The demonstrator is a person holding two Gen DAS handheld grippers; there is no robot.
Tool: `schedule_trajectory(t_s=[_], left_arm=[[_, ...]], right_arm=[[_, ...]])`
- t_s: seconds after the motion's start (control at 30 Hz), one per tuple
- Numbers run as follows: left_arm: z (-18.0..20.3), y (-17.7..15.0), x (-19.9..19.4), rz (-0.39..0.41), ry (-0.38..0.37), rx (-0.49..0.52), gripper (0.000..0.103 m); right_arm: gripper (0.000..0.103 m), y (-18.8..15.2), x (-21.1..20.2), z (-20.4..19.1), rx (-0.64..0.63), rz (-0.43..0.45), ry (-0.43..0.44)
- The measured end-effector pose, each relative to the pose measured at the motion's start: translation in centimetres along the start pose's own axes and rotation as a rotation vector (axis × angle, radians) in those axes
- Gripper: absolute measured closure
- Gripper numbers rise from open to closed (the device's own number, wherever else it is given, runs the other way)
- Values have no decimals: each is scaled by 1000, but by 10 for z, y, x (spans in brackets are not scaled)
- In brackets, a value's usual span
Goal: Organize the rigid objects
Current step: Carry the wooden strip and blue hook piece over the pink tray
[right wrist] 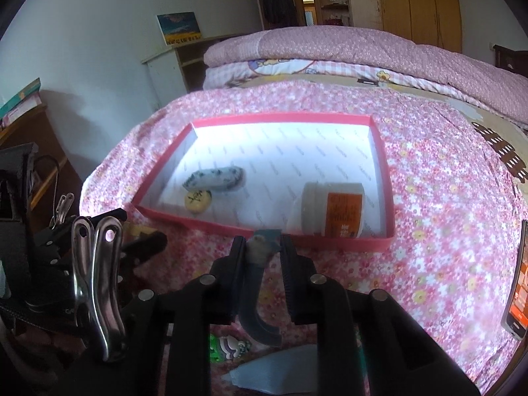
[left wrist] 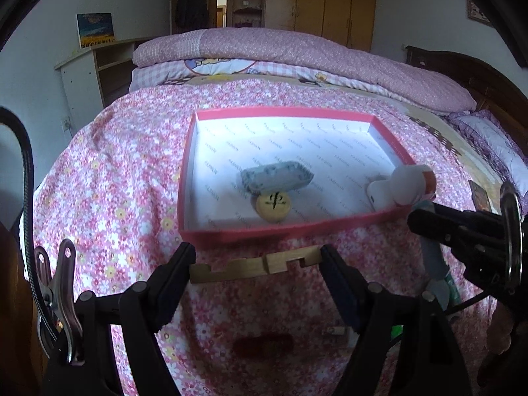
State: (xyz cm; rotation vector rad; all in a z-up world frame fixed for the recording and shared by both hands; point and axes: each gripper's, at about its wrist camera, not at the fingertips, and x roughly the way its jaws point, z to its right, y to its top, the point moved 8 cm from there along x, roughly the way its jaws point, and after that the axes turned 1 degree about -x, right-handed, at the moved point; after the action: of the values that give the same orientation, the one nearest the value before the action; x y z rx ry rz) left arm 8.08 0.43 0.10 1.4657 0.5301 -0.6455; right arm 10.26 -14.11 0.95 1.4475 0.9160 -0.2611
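Observation:
A pink shallow box (left wrist: 231, 234) (right wrist: 382, 165) lies on the flowered bedspread. In it are a grey block (left wrist: 276, 176) (right wrist: 216, 178), a round yellow piece (left wrist: 273, 207) (right wrist: 197, 200) and a white jar with an orange label (left wrist: 401, 186) (right wrist: 333, 209). My left gripper (left wrist: 255, 262) is shut on a notched wooden piece (left wrist: 254, 265), held just before the box's near wall. My right gripper (right wrist: 262, 247) is shut on a slim dark tool with a fluffy tip (right wrist: 260, 247), near the box's near wall; it also shows in the left wrist view (left wrist: 462, 231).
A folded pink quilt (left wrist: 297, 52) lies at the far end of the bed. A phone (right wrist: 518, 283) lies at the right edge. A small green toy (right wrist: 227, 346) and a pale flat object (right wrist: 277, 369) lie under my right gripper. A dark red item (left wrist: 264, 345) lies below my left gripper.

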Motion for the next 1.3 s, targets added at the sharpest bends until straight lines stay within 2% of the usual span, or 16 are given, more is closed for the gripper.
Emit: schedule_trajectory(t_s=[0.27,0.63,1.03,1.3], left_arm=[[4,19,-1,28,-11,18,22],[7,45,17,34,-35,19,22],[1,59,45,10,-19,-9,22],[4,62,59,-25,-42,-10,22]], right_arm=[[81,12,-3,5,37,13,17],[81,47,4,4,37,50,27],[81,67,31,17,40,46,-2],[81,66,44,29,48,29,-24]])
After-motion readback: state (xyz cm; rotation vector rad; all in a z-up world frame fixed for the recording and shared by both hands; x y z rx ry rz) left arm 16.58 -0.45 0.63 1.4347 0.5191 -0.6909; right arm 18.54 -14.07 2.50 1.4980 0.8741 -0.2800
